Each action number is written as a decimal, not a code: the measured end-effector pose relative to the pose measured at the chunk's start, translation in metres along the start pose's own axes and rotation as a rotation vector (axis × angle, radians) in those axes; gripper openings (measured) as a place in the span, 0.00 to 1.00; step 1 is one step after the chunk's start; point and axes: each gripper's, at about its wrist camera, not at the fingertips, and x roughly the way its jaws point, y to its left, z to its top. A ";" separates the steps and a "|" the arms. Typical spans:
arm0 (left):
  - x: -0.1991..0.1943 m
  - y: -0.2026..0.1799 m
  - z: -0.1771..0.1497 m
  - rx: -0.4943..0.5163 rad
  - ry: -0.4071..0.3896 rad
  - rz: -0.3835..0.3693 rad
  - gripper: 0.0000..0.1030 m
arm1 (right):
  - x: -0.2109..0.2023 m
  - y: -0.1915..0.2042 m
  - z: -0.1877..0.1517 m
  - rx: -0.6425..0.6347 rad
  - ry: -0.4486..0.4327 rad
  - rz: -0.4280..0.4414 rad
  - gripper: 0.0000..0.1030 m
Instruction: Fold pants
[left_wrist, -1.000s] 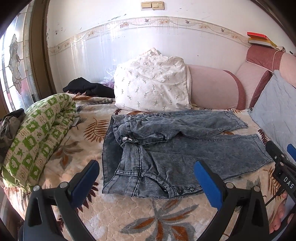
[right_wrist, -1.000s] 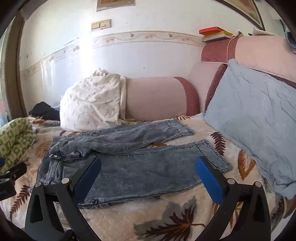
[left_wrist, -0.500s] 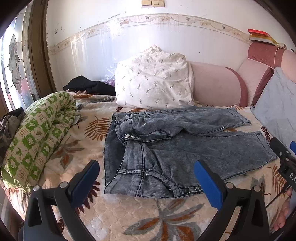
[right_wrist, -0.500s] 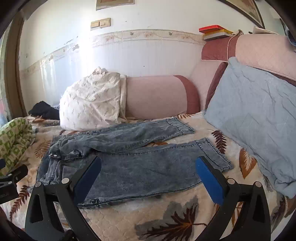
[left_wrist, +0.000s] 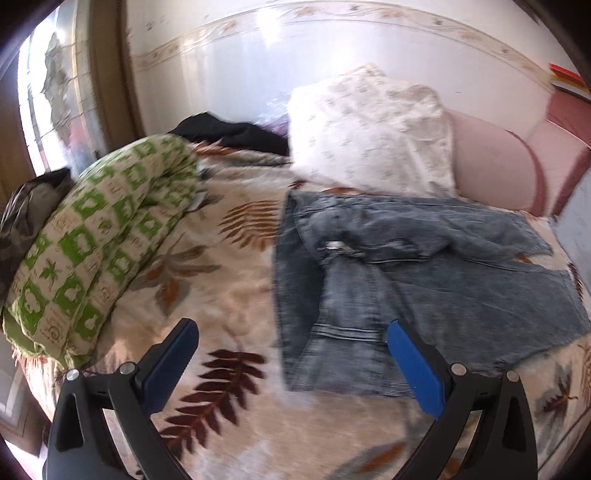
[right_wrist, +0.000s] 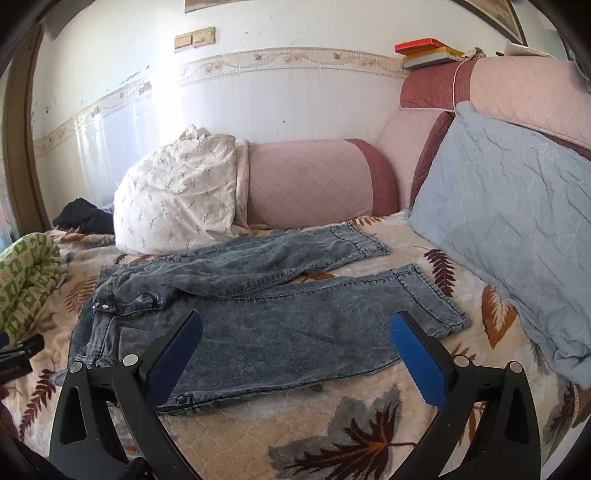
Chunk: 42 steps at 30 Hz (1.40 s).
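Note:
Grey-blue jeans (right_wrist: 280, 310) lie spread on the leaf-patterned bedspread (right_wrist: 332, 435), waist to the left, both legs pointing right toward the blue pillow. In the left wrist view the jeans (left_wrist: 424, 280) lie right of centre, waist corner nearest. My left gripper (left_wrist: 291, 362) is open and empty above the bedspread (left_wrist: 221, 295), just left of the waist. My right gripper (right_wrist: 295, 350) is open and empty, above the near leg. The left gripper's tip (right_wrist: 18, 354) shows at the right wrist view's left edge.
A white floral pillow (right_wrist: 177, 199) and pink bolster (right_wrist: 306, 184) stand behind the jeans. A blue pillow (right_wrist: 509, 221) leans at the right. A rolled green-patterned quilt (left_wrist: 96, 251) lies at the left, with dark clothes (left_wrist: 229, 134) at the back.
My left gripper has swung left and down toward the waist end, blurring its view. The right gripper has barely moved. The jeans lie as before.

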 end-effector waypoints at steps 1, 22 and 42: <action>0.004 0.006 0.000 -0.012 0.007 0.008 1.00 | 0.002 0.000 -0.001 0.000 0.004 0.000 1.00; 0.097 0.005 0.084 0.107 0.010 0.013 1.00 | 0.092 -0.018 -0.004 -0.011 0.199 0.054 1.00; 0.278 0.005 0.187 0.072 0.241 -0.105 1.00 | 0.452 -0.130 0.157 0.108 0.512 -0.184 0.93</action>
